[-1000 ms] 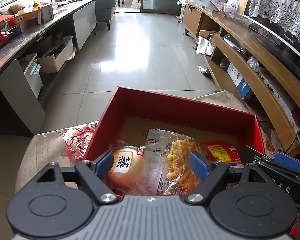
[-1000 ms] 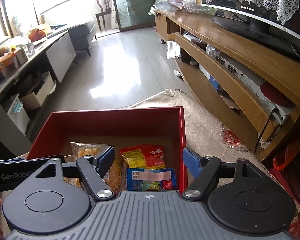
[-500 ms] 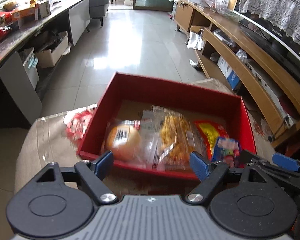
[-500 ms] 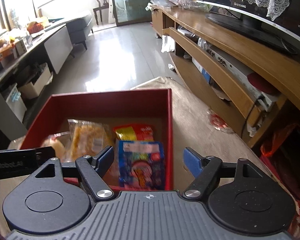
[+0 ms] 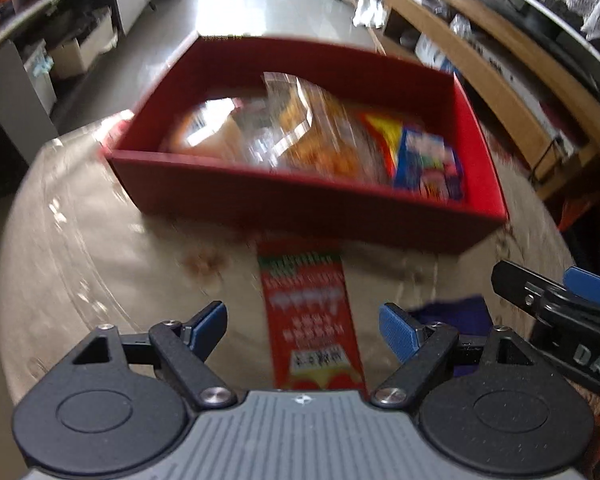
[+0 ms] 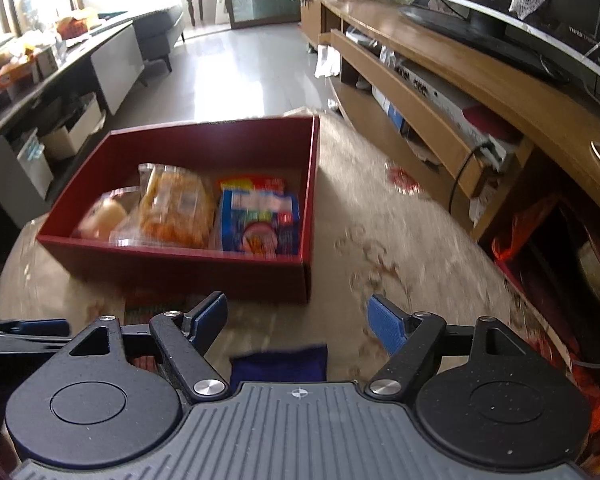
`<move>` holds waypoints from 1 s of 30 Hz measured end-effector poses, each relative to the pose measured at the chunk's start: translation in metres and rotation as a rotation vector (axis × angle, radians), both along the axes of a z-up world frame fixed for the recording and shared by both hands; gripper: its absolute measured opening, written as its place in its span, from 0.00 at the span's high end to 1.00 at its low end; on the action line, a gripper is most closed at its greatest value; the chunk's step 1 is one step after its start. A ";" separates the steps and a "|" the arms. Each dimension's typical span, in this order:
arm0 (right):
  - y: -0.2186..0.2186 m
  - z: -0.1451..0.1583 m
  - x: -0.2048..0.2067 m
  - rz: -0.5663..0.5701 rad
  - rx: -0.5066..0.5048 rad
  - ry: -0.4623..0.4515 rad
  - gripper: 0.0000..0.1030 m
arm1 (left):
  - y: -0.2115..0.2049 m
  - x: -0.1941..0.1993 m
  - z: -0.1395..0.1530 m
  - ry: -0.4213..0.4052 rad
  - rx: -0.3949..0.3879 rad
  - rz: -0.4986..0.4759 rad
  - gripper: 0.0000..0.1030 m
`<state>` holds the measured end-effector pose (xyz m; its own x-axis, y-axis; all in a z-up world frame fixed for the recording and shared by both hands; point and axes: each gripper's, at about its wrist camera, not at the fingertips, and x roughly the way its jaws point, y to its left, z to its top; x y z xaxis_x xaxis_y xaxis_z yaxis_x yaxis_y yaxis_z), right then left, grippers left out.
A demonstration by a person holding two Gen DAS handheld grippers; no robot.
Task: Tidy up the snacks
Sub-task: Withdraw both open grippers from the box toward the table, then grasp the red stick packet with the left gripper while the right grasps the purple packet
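Observation:
A red box (image 5: 308, 204) (image 6: 204, 268) stands on the cloth-covered table and holds several snack packs: a bun pack (image 6: 104, 216), an orange snack bag (image 6: 176, 208), a yellow-red pack (image 6: 252, 182) and a blue pack (image 6: 260, 220). A long red snack pack (image 5: 312, 312) lies on the cloth in front of the box, between my left gripper's (image 5: 304, 330) open fingers. A dark blue pack (image 6: 278, 364) lies just under my right gripper (image 6: 298, 320), which is open and empty. Both grippers hover in front of the box.
A wooden TV stand (image 6: 440, 92) with a TV runs along the right. A long counter (image 6: 40, 76) with clutter lines the left. Tiled floor (image 6: 240, 68) lies beyond the table. An orange bag (image 6: 520, 236) sits at the right table edge.
Both grippers have pulled back from over the box toward the table's near side. The red pack and the dark blue pack have come into view in front of the box.

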<state>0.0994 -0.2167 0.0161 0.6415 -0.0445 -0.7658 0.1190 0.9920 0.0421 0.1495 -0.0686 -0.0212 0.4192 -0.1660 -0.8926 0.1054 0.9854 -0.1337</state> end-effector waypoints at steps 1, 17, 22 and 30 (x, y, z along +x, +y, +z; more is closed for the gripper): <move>-0.001 -0.001 -0.004 0.000 0.002 0.005 0.19 | -0.003 0.000 -0.004 0.010 0.002 0.002 0.21; -0.015 -0.009 -0.009 0.028 0.023 0.054 0.19 | -0.007 -0.019 -0.032 0.026 0.093 0.021 0.47; -0.017 -0.016 -0.010 0.043 0.029 0.095 0.19 | 0.013 -0.036 -0.029 0.053 0.079 0.009 0.51; -0.013 -0.029 -0.010 0.060 0.016 0.153 0.18 | 0.029 -0.052 -0.029 0.062 0.074 -0.013 0.51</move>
